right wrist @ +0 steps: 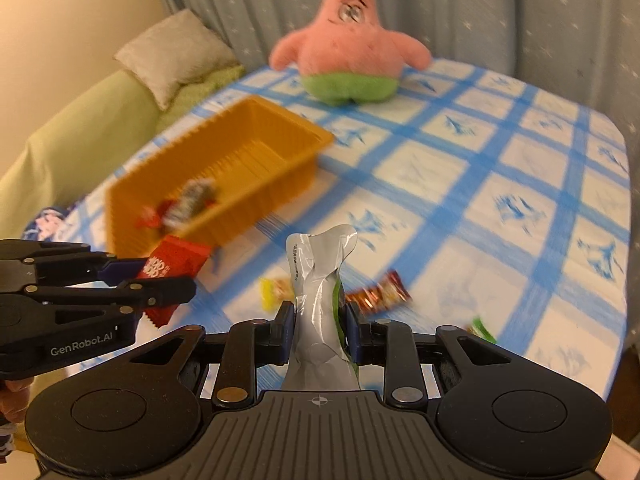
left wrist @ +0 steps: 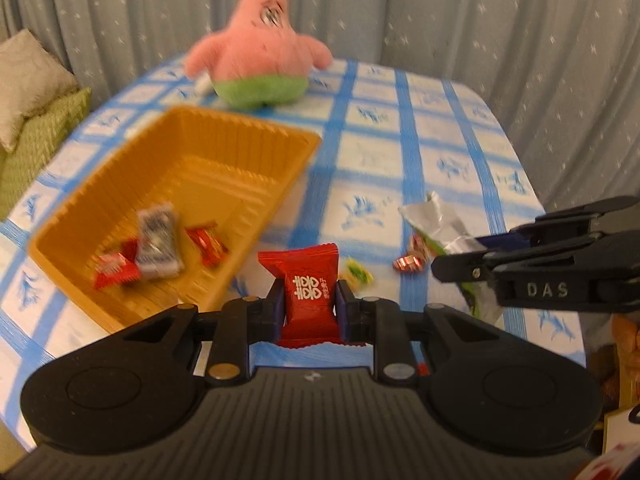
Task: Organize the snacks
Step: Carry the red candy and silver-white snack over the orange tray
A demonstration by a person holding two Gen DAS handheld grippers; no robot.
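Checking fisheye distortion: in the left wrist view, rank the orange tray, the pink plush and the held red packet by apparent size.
1. orange tray
2. pink plush
3. red packet, though its nearness to the camera inflates it

The orange ribbed plastic tray (left wrist: 176,184) sits on the left of the blue-and-white checked surface (left wrist: 452,152), with the pink and green star-shaped plush toy (left wrist: 260,52) behind it at the far edge. In the tray's near end lie a grey-wrapped snack (left wrist: 157,242) and red-wrapped candies (left wrist: 116,274). Right of the tray, loose on the surface, lie a small yellow-green candy (left wrist: 359,274) and a red foil candy (left wrist: 408,263). Off the surface's far left, a beige cushion (right wrist: 176,52) rests on a green sofa (right wrist: 88,136).
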